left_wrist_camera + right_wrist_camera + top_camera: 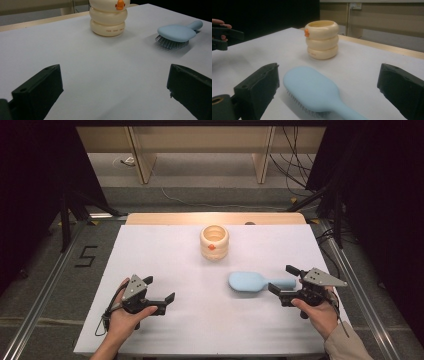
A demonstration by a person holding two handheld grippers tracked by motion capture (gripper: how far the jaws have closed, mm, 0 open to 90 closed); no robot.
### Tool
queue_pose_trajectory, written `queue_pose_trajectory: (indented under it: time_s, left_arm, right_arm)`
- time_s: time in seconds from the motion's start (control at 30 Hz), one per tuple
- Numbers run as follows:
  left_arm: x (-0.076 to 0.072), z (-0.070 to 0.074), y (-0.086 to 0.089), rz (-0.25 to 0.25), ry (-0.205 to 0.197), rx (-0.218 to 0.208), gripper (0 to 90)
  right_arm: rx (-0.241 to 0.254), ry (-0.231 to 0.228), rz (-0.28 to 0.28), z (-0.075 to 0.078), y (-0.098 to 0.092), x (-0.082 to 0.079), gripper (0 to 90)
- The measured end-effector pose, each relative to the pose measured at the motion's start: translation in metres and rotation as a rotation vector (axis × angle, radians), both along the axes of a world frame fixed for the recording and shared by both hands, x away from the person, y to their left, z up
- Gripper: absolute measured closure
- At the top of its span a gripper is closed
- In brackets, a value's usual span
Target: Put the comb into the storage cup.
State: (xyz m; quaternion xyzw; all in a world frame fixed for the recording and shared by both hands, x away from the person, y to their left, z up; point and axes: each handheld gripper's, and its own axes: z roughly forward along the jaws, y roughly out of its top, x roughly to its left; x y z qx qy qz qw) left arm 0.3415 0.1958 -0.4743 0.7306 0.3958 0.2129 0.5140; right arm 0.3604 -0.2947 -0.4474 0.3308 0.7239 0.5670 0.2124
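A light blue hairbrush (249, 282) lies bristles down on the white table (165, 260), its handle pointing right. My right gripper (283, 279) is open, its jaws standing on either side of the handle end without touching it; the brush head (312, 88) lies just ahead of them. A cream ribbed cup (214, 241) with an orange duck bill stands upright beyond the brush, also seen as the cup (322, 40) and the cup (108, 17). My left gripper (159, 290) is open at the front left, empty, with the brush (177, 33) far off to its right.
The table's wooden far edge (215, 218) borders a floor with cables and wooden furniture legs. Metal rails run along both sides of the table. Bare white surface lies between the two grippers and around the cup.
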Motion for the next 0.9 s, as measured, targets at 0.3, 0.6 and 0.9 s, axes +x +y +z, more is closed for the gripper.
queue_pose_trajectory:
  time_s: [0.3, 0.6, 0.9]
  left_arm:
    - [-0.001, 0.0, 0.0, 0.006, -0.003, 0.001, 0.0]
    - [0.0, 0.0, 0.0, 0.007, 0.0, 0.007, 0.0]
    - [0.001, -0.001, 0.0, 0.012, 0.002, 0.006, 0.0]
  right_arm:
    - [-0.028, 0.016, -0.037, 0.003, -0.004, 0.004, 4.0]
    - [-0.089, -0.07, -0.135, 0.018, -0.004, 0.027, 16.8]
    - [-0.143, -0.04, -0.175, 0.024, -0.001, 0.059, 54.5]
